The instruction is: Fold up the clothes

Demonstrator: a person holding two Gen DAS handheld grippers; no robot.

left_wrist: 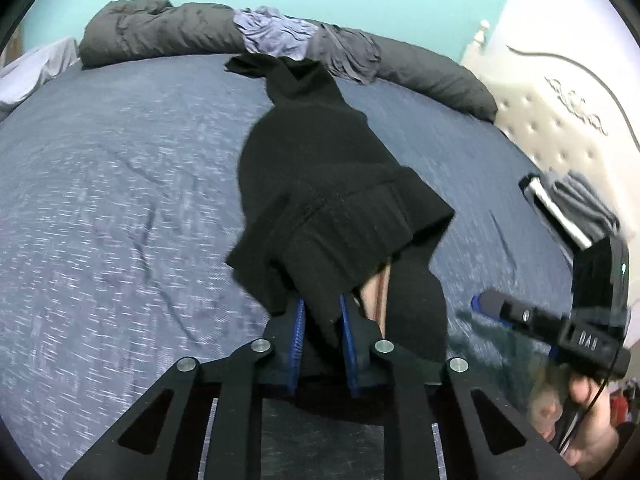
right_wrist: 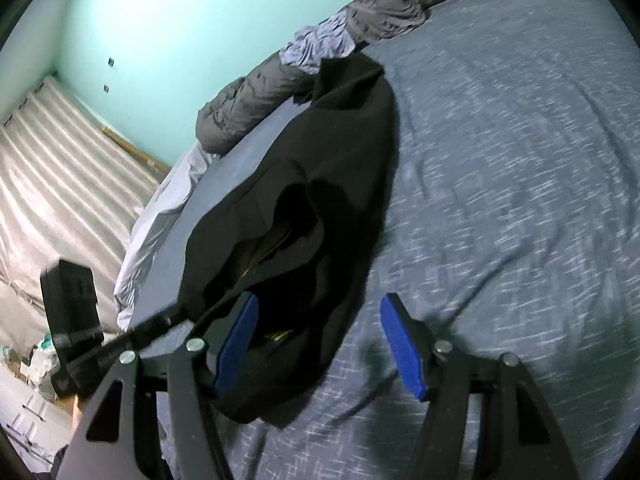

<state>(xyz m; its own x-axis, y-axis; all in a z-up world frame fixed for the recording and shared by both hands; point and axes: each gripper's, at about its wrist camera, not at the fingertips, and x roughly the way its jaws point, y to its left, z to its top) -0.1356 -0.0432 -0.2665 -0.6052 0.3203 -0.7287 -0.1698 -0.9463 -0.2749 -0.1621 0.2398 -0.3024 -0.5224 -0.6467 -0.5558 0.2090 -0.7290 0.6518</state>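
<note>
The bed [left_wrist: 120,200] takes up nearly everything ahead of both tools, its blue-grey flecked cover spread flat. Along its far edge, well beyond the tools, lies a rolled grey duvet [left_wrist: 160,36] with a crumpled lilac garment [left_wrist: 276,36] on top.

The black garment [left_wrist: 316,168] runs in a long strip from just below that roll straight back to the left tool [left_wrist: 322,320]. It looks like a soft knit, light and limp, with a thicker ribbed hem at the near end; I would expect it to sag and bunch wherever it is not supported. The hem seems the sensible place to grip, being the firmest edge.

The left tool has that hem between its blue pads, its jaws drawn in close and pinching the cloth, which drapes forward over the fingertips.

The right tool [right_wrist: 320,340] stands spread, holding nothing. The garment's near edge lies across its left pad and partway into the gap; the right pad hangs over bare cover, apart from the cloth.
</note>
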